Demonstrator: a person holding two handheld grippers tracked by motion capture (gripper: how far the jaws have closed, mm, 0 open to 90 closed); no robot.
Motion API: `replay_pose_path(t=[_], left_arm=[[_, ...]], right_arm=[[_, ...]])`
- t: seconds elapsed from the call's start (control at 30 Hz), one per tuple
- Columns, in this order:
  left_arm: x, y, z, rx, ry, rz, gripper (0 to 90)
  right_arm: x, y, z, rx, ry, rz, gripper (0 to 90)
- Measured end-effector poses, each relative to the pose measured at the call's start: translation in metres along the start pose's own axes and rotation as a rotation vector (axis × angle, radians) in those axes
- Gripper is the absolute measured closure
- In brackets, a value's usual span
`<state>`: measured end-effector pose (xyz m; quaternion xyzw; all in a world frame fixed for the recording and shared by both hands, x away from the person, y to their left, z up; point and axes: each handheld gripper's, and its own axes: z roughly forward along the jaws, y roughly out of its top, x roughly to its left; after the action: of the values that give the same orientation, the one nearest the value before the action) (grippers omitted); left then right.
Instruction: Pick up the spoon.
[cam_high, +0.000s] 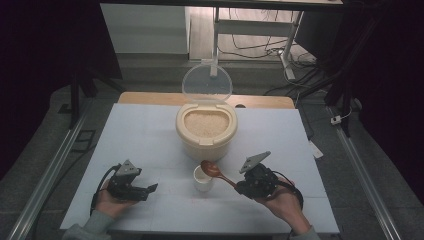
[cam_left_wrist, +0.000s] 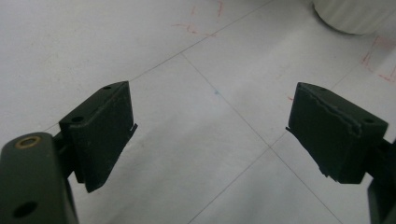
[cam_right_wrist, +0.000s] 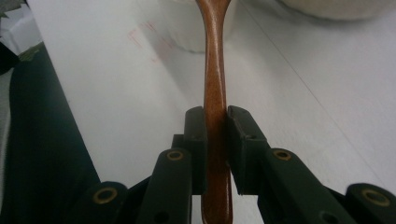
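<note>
Right tongs (cam_right_wrist: 216, 154) clamp the handle of a wooden spoon (cam_high: 214, 170); spoon bowl sits over the rim of a small white cup (cam_high: 202, 180) at table (cam_high: 140, 135) centre-front. Left tongs (cam_left_wrist: 210, 135) spread wide w/ nothing between, low over table, left of cup. Beige rice container (cam_high: 206, 131) behind cup, clear lid (cam_high: 206, 84) up, grains visible.

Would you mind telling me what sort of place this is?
Probably a lab recording station, not a kitchen: a white work table ringed by dark curtains, metal floor rails, and loose cables under a desk behind.
</note>
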<state>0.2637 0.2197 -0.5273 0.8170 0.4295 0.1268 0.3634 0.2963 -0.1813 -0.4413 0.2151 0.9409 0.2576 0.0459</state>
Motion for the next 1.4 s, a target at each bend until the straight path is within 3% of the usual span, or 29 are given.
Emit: replay_pose_path(t=[0.4, 0.5, 0.67, 0.83, 1.03, 1.4], left_arm=[[-0.003, 0.001, -0.002, -0.014, -0.003, 0.011, 14.9], [-0.006, 0.005, -0.008, -0.039, -0.008, 0.018, 15.7], [-0.026, 0.024, -0.028, -0.114, -0.036, 0.1, 17.6], [-0.047, 0.047, -0.04, -0.144, -0.082, 0.184, 20.0], [-0.067, 0.073, -0.038, -0.097, -0.124, 0.266, 19.8], [-0.089, 0.101, -0.014, -0.017, -0.173, 0.392, 24.1]], right_arm=[[0.007, 0.028, 0.013, 0.013, 0.022, -0.089, 77.9], [0.008, 0.03, 0.016, 0.022, 0.028, -0.105, 77.9], [0.007, 0.032, 0.019, 0.026, 0.036, -0.125, 77.9], [0.01, 0.035, 0.02, 0.026, 0.039, -0.147, 77.9], [0.013, 0.038, 0.021, 0.026, 0.043, -0.172, 77.9], [0.021, 0.046, 0.029, 0.038, 0.05, -0.216, 77.9]])
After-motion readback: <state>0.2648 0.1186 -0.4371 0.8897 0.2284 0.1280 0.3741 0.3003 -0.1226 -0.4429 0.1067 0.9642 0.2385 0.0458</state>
